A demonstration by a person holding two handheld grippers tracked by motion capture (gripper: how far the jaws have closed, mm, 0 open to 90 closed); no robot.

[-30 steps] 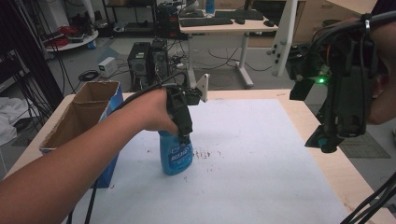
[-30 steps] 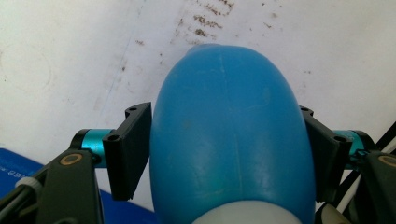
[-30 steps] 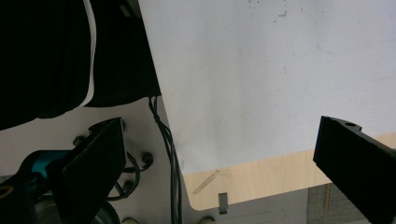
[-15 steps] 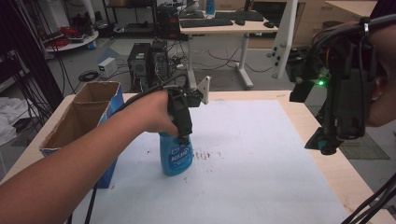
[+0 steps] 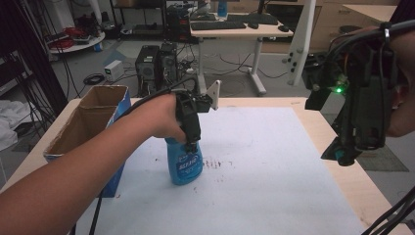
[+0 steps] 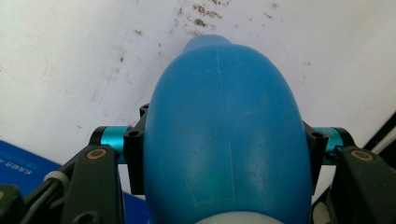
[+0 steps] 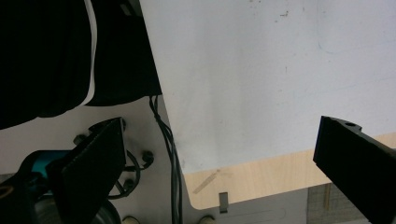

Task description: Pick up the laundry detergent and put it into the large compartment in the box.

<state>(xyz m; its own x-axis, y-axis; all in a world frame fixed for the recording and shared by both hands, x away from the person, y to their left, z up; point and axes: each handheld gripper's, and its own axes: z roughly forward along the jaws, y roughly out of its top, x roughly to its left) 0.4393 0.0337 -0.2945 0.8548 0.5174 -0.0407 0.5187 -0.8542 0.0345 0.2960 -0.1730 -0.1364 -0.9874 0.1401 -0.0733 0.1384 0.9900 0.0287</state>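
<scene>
A blue plastic bottle (image 5: 185, 165) with a white label stands upright on the white table sheet (image 5: 274, 161), left of centre. My left gripper (image 5: 192, 145) comes down on it from above and is shut on its upper part. In the left gripper view the bottle's rounded blue body (image 6: 224, 135) sits squeezed between the two jaws. My right gripper (image 5: 345, 154) hangs above the table's right edge, open and holding nothing. Its wide-apart jaws frame the white sheet (image 7: 261, 70) and the wooden table corner (image 7: 261, 179) in the right gripper view.
An open cardboard box (image 5: 88, 125) with blue sides stands at the table's left edge, close to my left forearm. Brown specks (image 5: 218, 164) mark the sheet right of the bottle. Cables (image 7: 170, 154) hang past the table edge. Desks and computers fill the room behind.
Hardly anything moved: my left gripper stays clamped on the bottle in the same spot, and my right gripper hovers at the right edge as before.
</scene>
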